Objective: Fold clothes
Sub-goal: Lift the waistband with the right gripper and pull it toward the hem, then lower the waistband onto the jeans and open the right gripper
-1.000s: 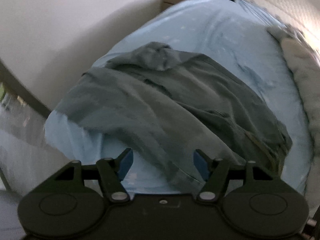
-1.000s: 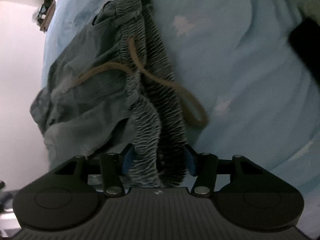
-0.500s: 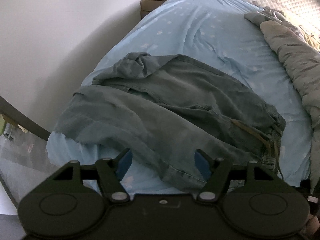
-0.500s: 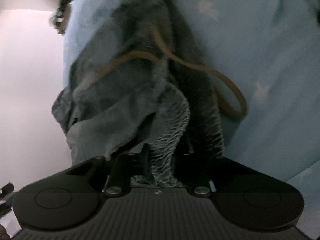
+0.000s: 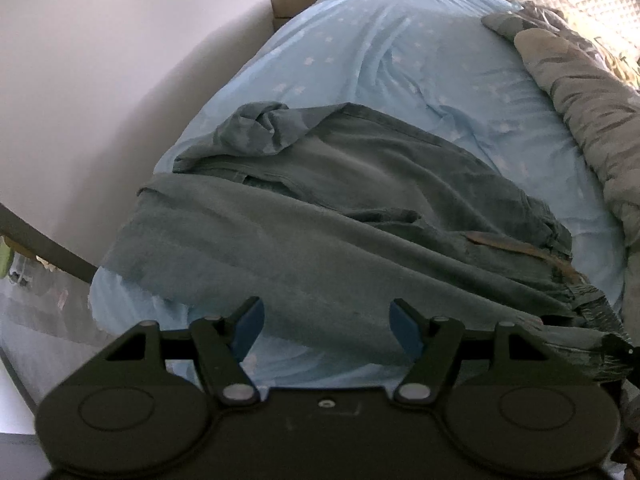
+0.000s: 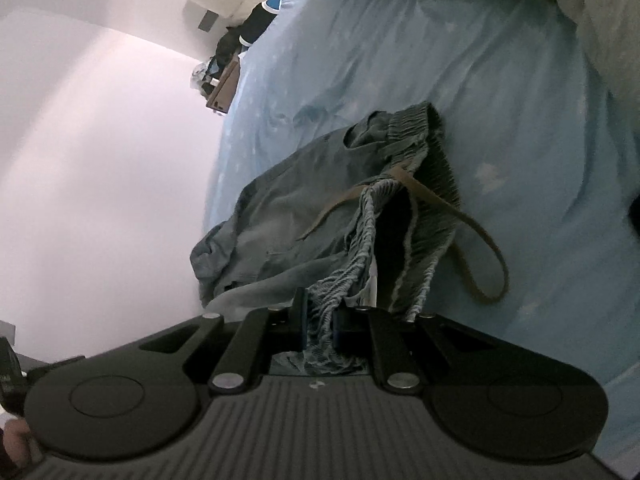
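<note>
Pants [image 5: 360, 216] spread crumpled on bed [image 5: 400, 64], no fold made yet. My right claw [image 6: 320, 320] closing, waistband [image 6: 348, 248] pinched between pads, raised off sheet. My left claw [image 5: 326, 326] wide, empty, above near leg. All folding left.

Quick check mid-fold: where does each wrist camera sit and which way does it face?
Left wrist: on the left gripper, fingers open, looking down the bed over the trousers.
Right wrist: on the right gripper, closing on the elastic waistband; a hand shows.
Shared: trousers, bed, brown drawstring.
</note>
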Action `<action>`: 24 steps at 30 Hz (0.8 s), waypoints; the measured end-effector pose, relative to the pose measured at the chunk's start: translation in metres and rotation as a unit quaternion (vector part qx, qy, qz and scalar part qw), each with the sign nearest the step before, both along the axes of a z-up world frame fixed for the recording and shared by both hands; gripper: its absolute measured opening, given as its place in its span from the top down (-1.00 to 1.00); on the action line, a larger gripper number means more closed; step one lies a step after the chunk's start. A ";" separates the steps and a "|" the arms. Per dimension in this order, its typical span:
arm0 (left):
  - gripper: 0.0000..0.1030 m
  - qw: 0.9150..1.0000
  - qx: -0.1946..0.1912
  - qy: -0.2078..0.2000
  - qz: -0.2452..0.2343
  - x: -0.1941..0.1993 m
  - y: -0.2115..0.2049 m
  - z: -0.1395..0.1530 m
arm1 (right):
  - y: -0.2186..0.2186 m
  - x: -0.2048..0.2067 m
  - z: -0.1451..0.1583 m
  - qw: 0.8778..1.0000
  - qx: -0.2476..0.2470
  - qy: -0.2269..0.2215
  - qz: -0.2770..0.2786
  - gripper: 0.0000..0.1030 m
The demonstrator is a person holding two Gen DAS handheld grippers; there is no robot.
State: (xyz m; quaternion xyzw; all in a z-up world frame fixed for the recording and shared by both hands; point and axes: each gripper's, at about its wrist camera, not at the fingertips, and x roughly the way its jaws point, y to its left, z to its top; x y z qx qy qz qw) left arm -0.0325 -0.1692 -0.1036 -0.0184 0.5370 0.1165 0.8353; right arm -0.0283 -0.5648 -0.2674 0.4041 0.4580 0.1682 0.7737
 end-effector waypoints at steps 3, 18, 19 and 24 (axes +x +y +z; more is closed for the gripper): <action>-0.31 1.000 0.003 -0.001 -0.002 0.003 0.000 0.000 | -0.012 -0.003 -0.010 1.000 -0.014 0.008 -0.009 0.80; -0.31 1.000 0.009 0.015 0.011 0.020 0.012 -0.006 | -0.007 -0.011 -0.111 0.986 -0.114 0.120 -0.011 0.62; -0.31 1.000 0.009 0.014 0.010 0.021 0.012 -0.006 | -0.006 -0.011 -0.108 0.986 -0.121 0.118 -0.008 0.59; -0.32 1.000 0.001 0.011 -0.004 0.029 0.014 -0.009 | -0.005 -0.008 -0.088 0.978 -0.178 0.105 0.009 0.07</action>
